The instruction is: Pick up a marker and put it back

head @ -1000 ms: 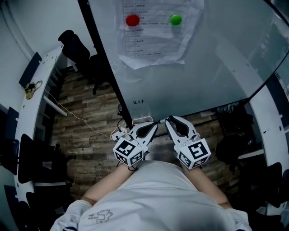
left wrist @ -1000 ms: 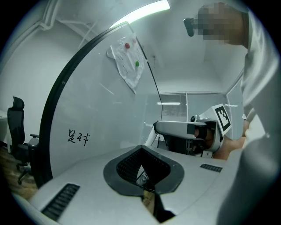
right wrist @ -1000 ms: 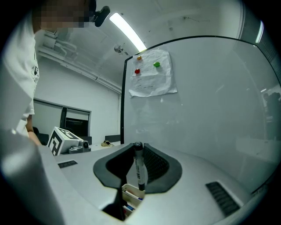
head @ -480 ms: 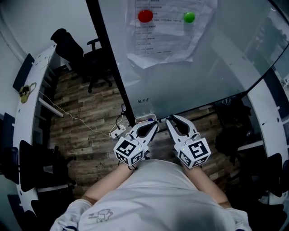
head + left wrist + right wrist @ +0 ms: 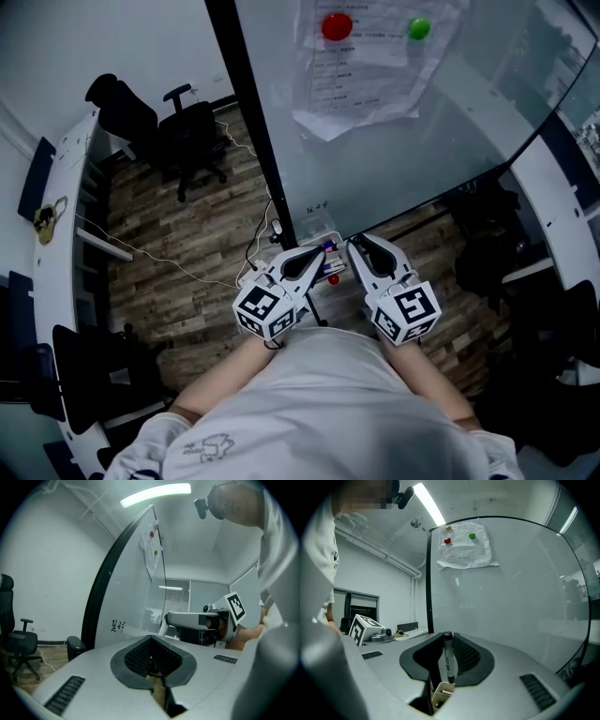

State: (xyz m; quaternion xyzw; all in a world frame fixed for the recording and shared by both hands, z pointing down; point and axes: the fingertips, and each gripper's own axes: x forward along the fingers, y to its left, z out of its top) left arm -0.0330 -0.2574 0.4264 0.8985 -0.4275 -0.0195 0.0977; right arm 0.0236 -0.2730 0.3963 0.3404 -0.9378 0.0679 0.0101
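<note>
My right gripper (image 5: 447, 638) is shut on a black marker (image 5: 448, 660) with a white label, which stands upright between the pads. Under it is a small white marker tray (image 5: 440, 693) with more markers in it. In the head view that tray (image 5: 319, 236) sits at the foot of the whiteboard (image 5: 394, 150), showing a blue and a red cap between the two gripper tips. My right gripper (image 5: 356, 246) and left gripper (image 5: 317, 253) are held side by side over it. In the left gripper view the left gripper (image 5: 151, 654) has its jaws together with nothing between them.
A sheet of paper (image 5: 361, 70) hangs on the whiteboard under a red magnet (image 5: 337, 25) and a green magnet (image 5: 419, 28). A black office chair (image 5: 187, 136) stands on the wooden floor at the left, with cables (image 5: 178, 262) nearby. Curved white desks (image 5: 61, 197) border both sides.
The head view has swung so the whiteboard and paper sit further up and right. The marker tray now shows between the gripper tips. Both grippers stay side by side.
</note>
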